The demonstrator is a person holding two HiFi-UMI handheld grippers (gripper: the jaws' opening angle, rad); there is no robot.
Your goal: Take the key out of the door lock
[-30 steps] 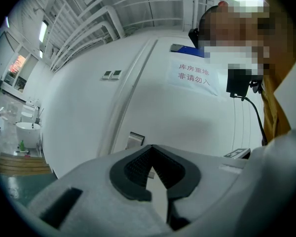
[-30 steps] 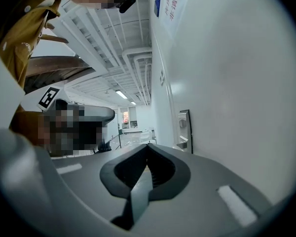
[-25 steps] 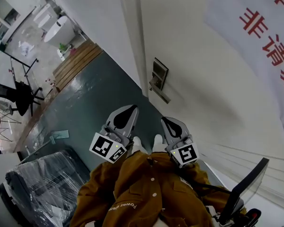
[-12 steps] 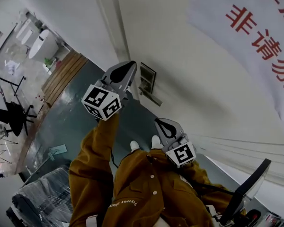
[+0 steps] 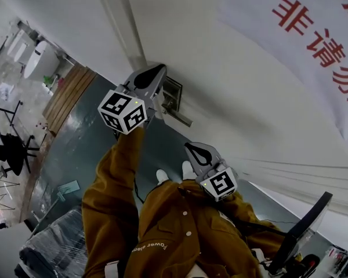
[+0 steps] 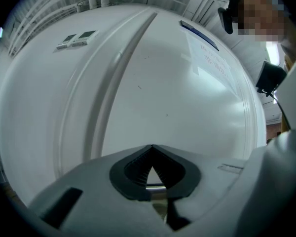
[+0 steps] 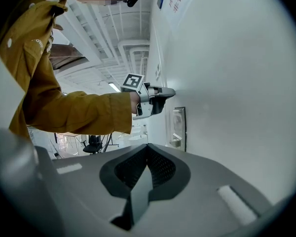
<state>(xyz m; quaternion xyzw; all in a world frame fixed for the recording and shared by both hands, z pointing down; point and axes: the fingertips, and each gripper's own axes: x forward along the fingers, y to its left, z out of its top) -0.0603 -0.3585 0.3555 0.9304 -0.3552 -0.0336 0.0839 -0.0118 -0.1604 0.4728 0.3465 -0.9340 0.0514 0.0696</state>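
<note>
Head view, far left: two white ceramic fixtures stood beyond a wooden platform, on the far side of the dark green floor.

One left gripper, carrying one marker cube, was raised on a mustard-brown sleeve. Its tips lay at the white door, just beside the one lock plate. In the left gripper view the left gripper had its jaws met at the tips, with a small triangular gap behind them. A strip of pale metal showed through that gap; what it was could not be told. Nothing was seen pinched at the tips. To the left of the door in that view, two small wall plates sat side by side.

The key itself could not be picked out in any view. The lock plate was the only lock hardware seen, with one lever handle on it. In the right gripper view the left gripper touched the door just above that plate, not on it.

One right gripper, with its own marker cube, was held low near the person's chest, well apart from the lock plate. In its own view the right gripper had its jaws closed tip to tip on nothing.

Two white shoe toes showed between the grippers.

Far right: one white banner with red characters hung on the door.
</note>
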